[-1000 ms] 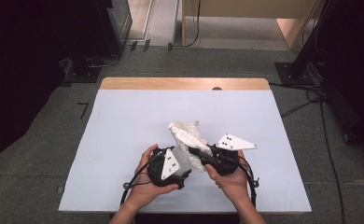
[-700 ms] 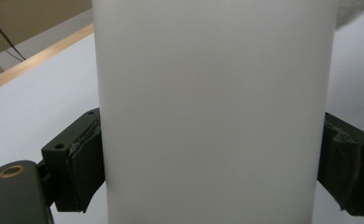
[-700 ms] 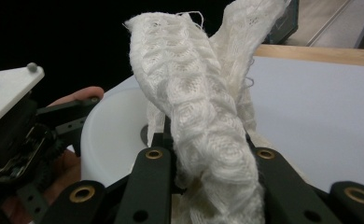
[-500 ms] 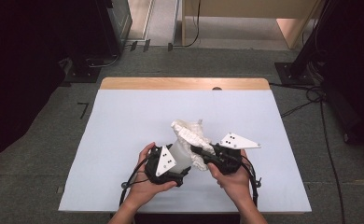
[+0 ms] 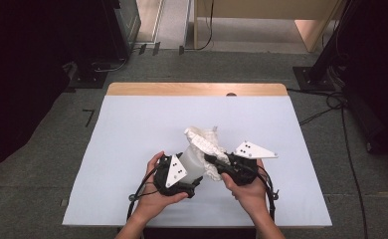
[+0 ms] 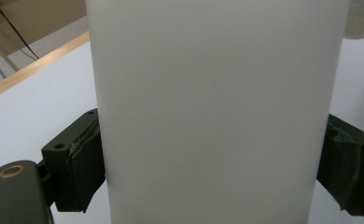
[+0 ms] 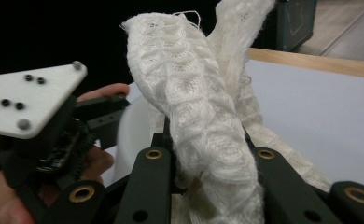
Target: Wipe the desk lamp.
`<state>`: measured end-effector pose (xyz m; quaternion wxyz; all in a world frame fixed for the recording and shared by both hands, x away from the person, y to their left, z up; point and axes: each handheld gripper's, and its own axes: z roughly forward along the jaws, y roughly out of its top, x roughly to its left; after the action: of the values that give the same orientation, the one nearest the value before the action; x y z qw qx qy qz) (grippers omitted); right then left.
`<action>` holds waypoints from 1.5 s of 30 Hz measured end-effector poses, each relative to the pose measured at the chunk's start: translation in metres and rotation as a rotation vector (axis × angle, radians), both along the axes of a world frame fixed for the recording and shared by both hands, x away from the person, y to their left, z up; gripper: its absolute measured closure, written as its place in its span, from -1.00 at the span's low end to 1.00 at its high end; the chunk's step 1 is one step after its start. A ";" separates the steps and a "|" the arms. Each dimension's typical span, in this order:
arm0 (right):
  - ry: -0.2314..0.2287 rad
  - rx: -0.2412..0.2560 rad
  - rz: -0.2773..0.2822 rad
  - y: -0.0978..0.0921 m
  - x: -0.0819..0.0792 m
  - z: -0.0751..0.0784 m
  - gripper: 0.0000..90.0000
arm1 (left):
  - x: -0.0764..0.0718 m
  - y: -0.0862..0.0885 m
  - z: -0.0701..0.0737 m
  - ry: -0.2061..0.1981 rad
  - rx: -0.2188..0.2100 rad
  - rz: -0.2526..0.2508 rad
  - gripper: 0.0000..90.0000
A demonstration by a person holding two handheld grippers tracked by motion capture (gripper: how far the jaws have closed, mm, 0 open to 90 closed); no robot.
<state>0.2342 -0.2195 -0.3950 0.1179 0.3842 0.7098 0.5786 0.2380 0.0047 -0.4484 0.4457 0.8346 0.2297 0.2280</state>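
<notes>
– What is the white cloth made of, the one pinched in the right gripper?
– A knitted fabric, off-white, with a raised, bumpy pattern and frayed threads at its 12 o'clock edge. Soft and matt.
– And the cup clamped in the left gripper?
– Smooth, milky plastic, matt, faintly translucent, without marks.
– The grippers themselves?
– Matt black plastic bodies with brass-coloured metal rings set in the arms. The left gripper's pads look like dark rubber, rough and torn at the edges. Each carries a pale plastic plate with dark screws.
– The table?
– A smooth, matt, pale blue-white sheet, with a bare light wood strip along its 12 o'clock edge.
</notes>
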 end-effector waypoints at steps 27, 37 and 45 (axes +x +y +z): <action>-0.026 -0.053 -0.070 0.006 -0.005 0.005 0.70 | -0.010 -0.016 -0.003 0.005 0.006 -0.049 -0.81; -0.011 -0.048 -0.063 0.004 -0.004 0.001 0.71 | -0.001 -0.005 -0.003 0.034 -0.021 0.005 -0.81; -0.035 -0.046 -0.040 0.011 -0.006 0.003 0.70 | -0.010 -0.021 -0.007 0.024 0.029 -0.036 -0.81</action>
<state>0.2281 -0.2085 -0.3917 0.1510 0.3854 0.7129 0.5662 0.2276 -0.0166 -0.4555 0.4350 0.8477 0.2166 0.2129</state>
